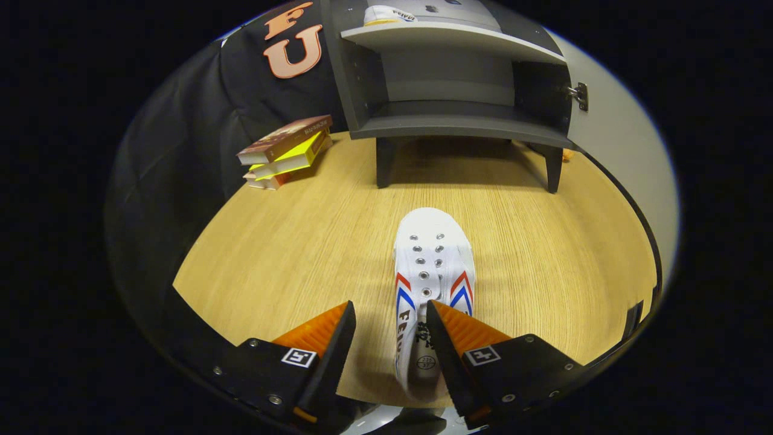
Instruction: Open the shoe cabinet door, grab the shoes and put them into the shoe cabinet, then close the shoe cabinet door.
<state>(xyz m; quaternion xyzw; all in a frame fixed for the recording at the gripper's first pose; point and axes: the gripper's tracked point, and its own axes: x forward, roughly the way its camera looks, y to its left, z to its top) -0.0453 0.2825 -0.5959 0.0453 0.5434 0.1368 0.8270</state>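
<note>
A white canvas shoe [433, 254] with red and blue stripes lies on the wooden table [284, 248], toe pointing at the cabinet. My gripper [390, 304] is open around its heel end. The right finger [465, 329] sits over the shoe's opening, and the left finger [320, 332] stands a little apart from the shoe's side. Beyond the shoe stands the dark grey shoe cabinet [459, 127] on short legs. Its door [616, 133] is swung open to the right. A second white shoe [389, 15] rests on the upper shelf [447, 36]; the lower shelf holds nothing.
A stack of books [287, 151] lies on the table to the left of the cabinet, against the black cloth wall. The open door's hinge [578, 95] shows at the cabinet's right side. Bare wood stretches between the shoe and the cabinet legs.
</note>
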